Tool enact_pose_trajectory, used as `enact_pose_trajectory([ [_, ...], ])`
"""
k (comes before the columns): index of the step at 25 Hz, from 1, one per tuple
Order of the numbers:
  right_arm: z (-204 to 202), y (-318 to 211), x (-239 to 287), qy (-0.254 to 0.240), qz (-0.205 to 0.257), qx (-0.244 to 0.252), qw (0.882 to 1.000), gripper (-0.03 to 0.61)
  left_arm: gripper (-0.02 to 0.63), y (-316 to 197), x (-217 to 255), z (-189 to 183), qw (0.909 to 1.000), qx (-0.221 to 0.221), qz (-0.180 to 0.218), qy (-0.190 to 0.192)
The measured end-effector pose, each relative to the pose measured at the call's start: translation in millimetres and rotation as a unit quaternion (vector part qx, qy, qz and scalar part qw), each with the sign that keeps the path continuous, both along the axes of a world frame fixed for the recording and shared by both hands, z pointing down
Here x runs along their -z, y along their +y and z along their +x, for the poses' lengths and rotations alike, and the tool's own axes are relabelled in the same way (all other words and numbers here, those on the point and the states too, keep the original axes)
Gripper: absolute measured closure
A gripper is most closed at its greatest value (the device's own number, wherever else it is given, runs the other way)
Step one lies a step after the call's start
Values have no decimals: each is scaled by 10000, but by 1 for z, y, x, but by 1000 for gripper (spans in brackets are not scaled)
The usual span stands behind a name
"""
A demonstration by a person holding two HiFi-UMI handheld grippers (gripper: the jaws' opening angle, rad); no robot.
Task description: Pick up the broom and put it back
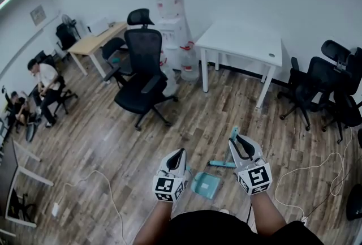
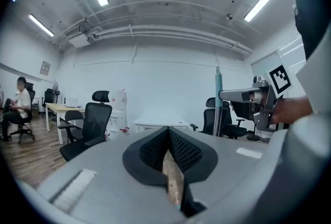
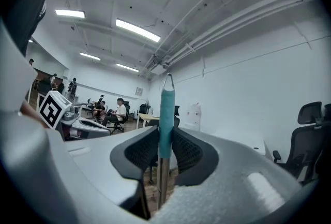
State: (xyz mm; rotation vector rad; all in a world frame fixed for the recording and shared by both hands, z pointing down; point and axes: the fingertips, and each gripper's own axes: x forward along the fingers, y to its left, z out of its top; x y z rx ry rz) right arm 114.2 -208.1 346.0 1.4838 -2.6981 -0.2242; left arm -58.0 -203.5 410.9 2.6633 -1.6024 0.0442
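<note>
- The right gripper [image 3: 164, 140] is clenched on the teal rubber grip of the long metal-shafted broom [image 3: 166, 114]. Its pads press from both sides, just under the wire hanging loop at the top. Gripping so high probably lets the shaft hang plumb instead of swinging.
- The broom stands upright on the person's side of the white square table [image 1: 243, 40], well apart from it, above the wooden plank floor [image 1: 226, 108]. What looks like its teal head [image 1: 222, 163] lies crosswise below the gripper. I cannot tell whether the head touches the floor.
- The left gripper [image 1: 180, 153] is closed on nothing, its pads meeting at the tips. It is held level beside the right one and seems to be kept out of the way as a spare.
- A pale teal plastic dustpan [image 1: 205, 184] lies on the floor between the two grippers, farther from the table than the broom.
- The pick-up looks done and the putting back remains. No obvious storage spot shows, though the wall behind the table is a likely one.
</note>
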Motion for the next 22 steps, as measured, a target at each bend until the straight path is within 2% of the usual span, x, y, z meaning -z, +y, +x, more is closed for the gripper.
enact_pose_trajectory([
  [7,4,-3,32,-171,286,-1,9994,491,595,5,34,18,9981,-407,452,132],
  [22,9,-2,34,-146,358,-12,9993,491,595,14,39,18,9974,-488,527,36],
])
